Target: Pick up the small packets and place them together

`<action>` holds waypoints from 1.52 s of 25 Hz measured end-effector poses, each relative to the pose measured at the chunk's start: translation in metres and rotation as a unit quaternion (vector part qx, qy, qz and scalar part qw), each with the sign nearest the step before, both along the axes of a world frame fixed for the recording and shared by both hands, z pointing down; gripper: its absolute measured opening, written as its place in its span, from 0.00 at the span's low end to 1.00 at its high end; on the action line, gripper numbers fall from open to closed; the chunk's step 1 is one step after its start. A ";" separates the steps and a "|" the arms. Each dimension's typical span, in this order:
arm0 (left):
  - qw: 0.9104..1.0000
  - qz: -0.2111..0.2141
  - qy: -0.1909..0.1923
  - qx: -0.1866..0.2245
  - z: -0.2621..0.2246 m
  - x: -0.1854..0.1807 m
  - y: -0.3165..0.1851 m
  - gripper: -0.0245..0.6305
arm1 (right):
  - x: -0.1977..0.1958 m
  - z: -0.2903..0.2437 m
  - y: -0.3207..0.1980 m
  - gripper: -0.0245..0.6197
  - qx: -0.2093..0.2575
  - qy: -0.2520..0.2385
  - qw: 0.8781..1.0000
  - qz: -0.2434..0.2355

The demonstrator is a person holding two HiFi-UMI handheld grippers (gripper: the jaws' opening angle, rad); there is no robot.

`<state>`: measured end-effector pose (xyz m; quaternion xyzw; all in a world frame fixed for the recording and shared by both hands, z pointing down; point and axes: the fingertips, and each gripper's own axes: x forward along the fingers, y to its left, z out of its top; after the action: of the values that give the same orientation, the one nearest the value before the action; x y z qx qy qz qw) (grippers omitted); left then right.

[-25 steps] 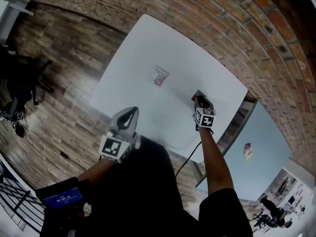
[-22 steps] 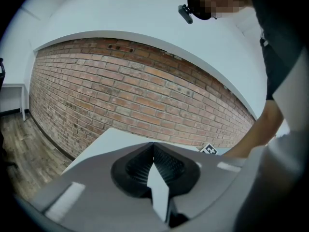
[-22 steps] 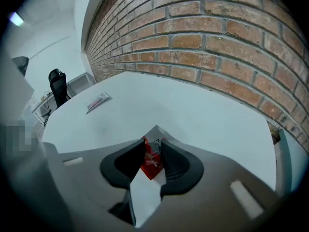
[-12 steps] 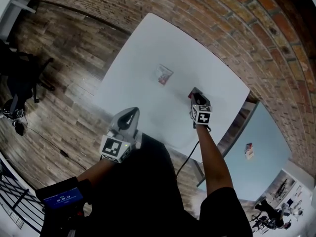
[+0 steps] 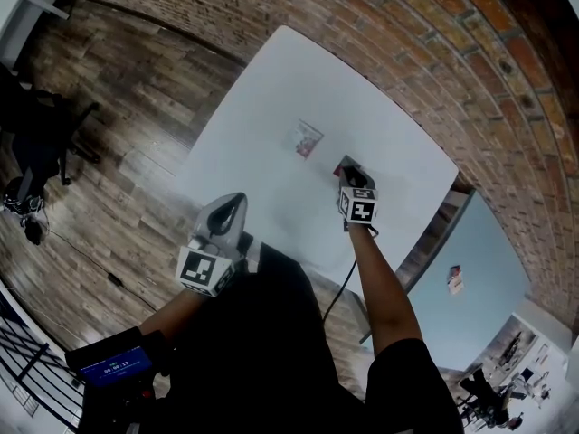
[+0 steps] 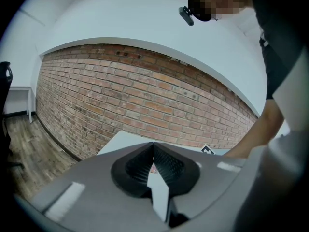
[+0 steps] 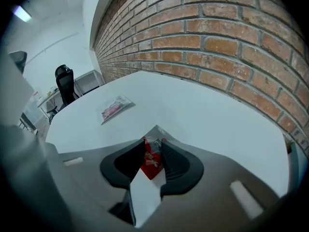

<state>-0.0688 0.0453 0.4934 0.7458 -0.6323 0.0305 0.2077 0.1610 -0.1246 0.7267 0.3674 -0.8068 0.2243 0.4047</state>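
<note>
So, our white desk [image 5: 271, 89] has loads of open surface toward its far corner and left edge. Our right claw [image 5: 345, 167] sits over the middle of the desk, jaws partly open and pinched on a red packet [image 7: 150, 161] that stands between the pads. Our left claw [image 5: 233, 201] is closed tight with nothing in it, over the near edge. The clear packet [image 5: 308, 139] lies flat just beyond the right claw, not touching it.

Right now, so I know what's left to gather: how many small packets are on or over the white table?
2. A clear packet lies flat on the table; a red packet is pinched in the right claw near it. No others show.
</note>
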 end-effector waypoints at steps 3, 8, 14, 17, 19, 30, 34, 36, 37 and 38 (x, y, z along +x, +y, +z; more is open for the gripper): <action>1.000 -0.007 0.003 0.008 -0.015 -0.013 -0.006 0.04 | -0.018 -0.005 -0.003 0.20 -0.002 0.003 1.000 -0.008; 1.000 -0.001 0.010 0.005 -0.020 -0.029 -0.002 0.04 | -0.039 -0.015 -0.004 0.20 -0.005 0.016 1.000 -0.021; 1.000 -0.016 0.009 0.009 -0.011 -0.025 0.009 0.04 | -0.033 -0.004 -0.004 0.20 0.008 0.008 0.999 -0.032; 1.000 -0.014 0.017 0.014 -0.015 -0.030 0.009 0.04 | -0.035 -0.017 -0.003 0.27 0.021 -0.008 0.999 -0.026; 1.000 -0.003 0.011 0.016 -0.013 -0.029 0.010 0.04 | -0.036 -0.037 -0.001 0.27 0.044 -0.027 0.998 -0.019; 0.993 0.094 0.007 0.078 -0.067 0.002 -0.018 0.04 | -0.021 -0.308 0.092 0.04 0.289 -0.188 0.934 0.095; 0.987 0.128 0.022 0.094 -0.087 0.028 -0.023 0.04 | -0.033 -0.332 0.130 0.04 0.307 -0.186 0.929 0.089; 0.986 0.137 0.027 0.090 -0.086 0.036 -0.024 0.04 | -0.037 -0.309 0.128 0.04 0.296 -0.171 0.936 0.080; 0.985 0.141 0.028 0.091 -0.086 0.039 -0.025 0.04 | -0.036 -0.294 0.122 0.04 0.285 -0.168 0.940 0.080; 0.985 0.144 0.027 0.093 -0.086 0.041 -0.025 0.04 | -0.036 -0.282 0.114 0.04 0.273 -0.166 0.944 0.079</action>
<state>-0.0275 0.0206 0.4074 0.8457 -0.5125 -0.0189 0.1477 0.1246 -0.0102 0.4451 0.4844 -0.8609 0.0847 0.1305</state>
